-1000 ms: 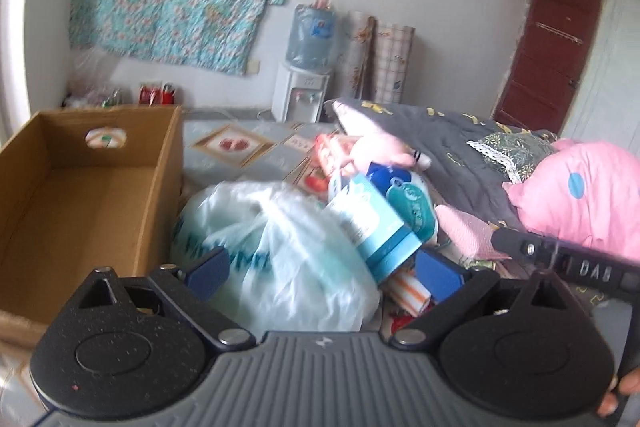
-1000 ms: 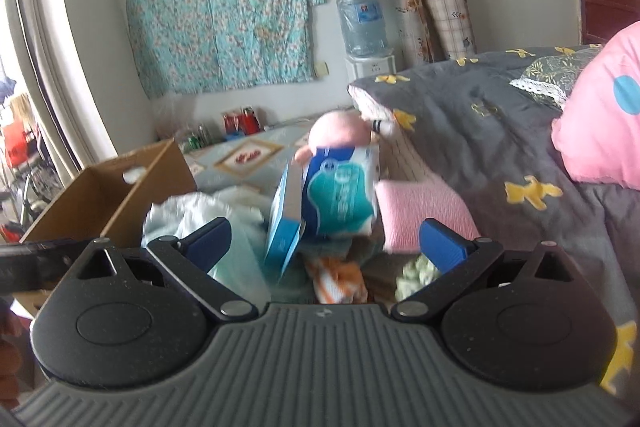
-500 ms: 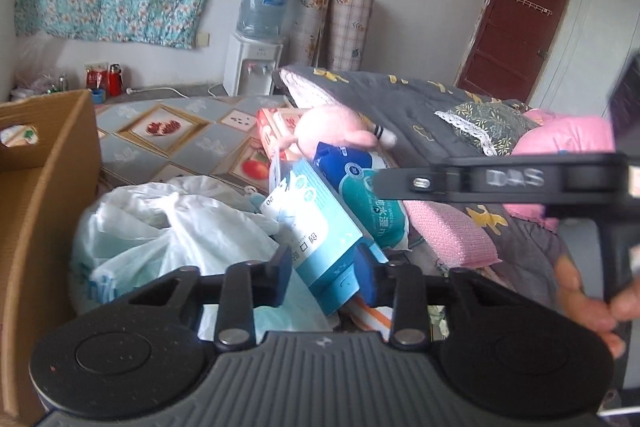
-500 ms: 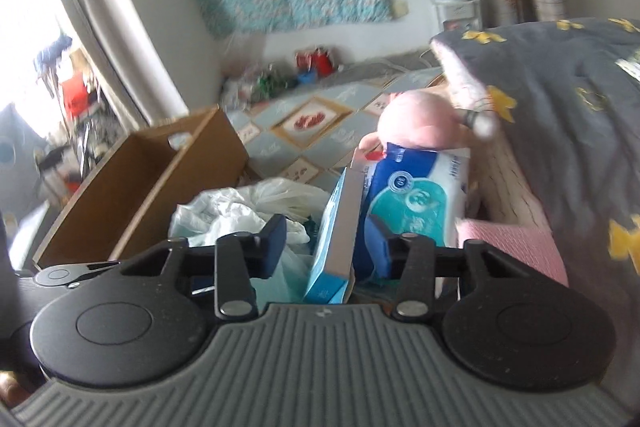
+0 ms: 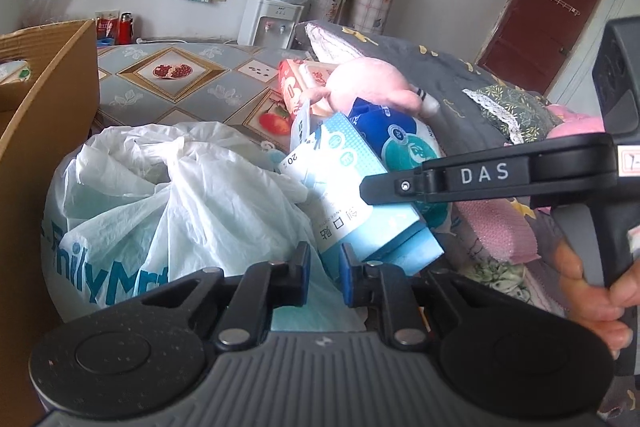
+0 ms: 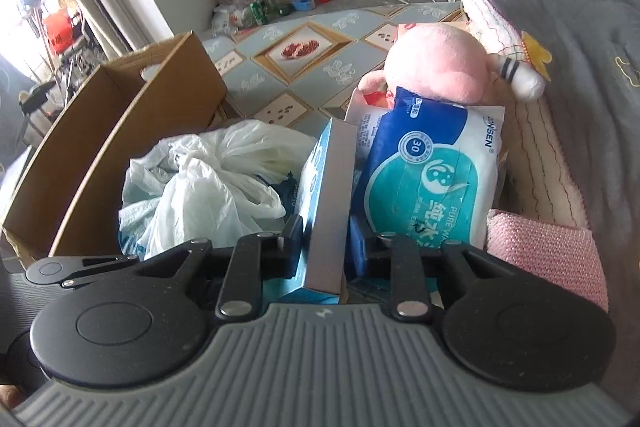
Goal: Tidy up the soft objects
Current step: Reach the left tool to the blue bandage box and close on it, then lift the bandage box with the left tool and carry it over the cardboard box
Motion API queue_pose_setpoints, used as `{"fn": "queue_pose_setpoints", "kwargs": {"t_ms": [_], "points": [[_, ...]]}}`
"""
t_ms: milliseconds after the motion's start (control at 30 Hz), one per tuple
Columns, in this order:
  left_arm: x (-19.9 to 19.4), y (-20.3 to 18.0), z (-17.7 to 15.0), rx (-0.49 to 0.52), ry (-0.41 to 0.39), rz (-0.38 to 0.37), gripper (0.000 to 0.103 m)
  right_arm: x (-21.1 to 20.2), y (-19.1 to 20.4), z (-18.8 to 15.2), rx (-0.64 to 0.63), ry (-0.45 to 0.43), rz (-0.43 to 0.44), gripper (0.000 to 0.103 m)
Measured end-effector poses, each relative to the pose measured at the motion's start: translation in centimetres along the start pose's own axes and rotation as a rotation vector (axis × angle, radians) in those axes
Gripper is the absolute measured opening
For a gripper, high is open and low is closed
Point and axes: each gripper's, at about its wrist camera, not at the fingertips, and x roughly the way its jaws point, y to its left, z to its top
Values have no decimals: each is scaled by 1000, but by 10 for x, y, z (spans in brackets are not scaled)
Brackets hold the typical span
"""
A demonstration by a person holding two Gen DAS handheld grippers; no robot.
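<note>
- The grey quilt with yellow patches fills the right side of what my right tongs see, heaped high beside the pile of soft things.
- The brown cardboard box stands open on the left, its wall just beside the white plastic bag, which slumps between the box and the rest of the pile.
- The pink plush toy lies on top of the pile, resting on the blue-and-white wipes pack, which leans against the quilt.
- A folded pink cloth lies low on the right, just beside the wipes pack.
- The light blue carton stands tilted between the plastic bag and the wipes pack, touching the pack's side.
- My right tongs pinch that carton, one blue pad on each of its broad faces.
- My left tongs are drawn nearly together at the carton's lower end; I cannot tell whether the pads actually press it or the bag there.
- From the left camera, the right tool's black arm, marked DAS, crosses in front of the carton, with my right hand on its handle.
</note>
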Motion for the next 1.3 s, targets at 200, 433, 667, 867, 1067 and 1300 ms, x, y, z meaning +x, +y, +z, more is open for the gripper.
{"fn": "queue_pose_setpoints", "kwargs": {"t_ms": [200,433,667,867,1067,1300], "points": [[-7,-3,0,-34,-6,-25,43,-23,-24,-6,133,-65,66,20],[-4,-26,1,21,26,-92,75,-24,-37,-23,208,-59,105,20],[12,-36,4,28,83,-114,81,-24,-54,-27,327,-55,201,18],[17,-34,7,-25,100,-136,84,-27,-57,-32,356,-62,227,18],[7,-34,6,-65,102,-181,84,-48,-54,-36,376,-120,246,18],[-30,-39,1,-73,49,-249,88,-83,-33,-40,337,-186,275,18]]}}
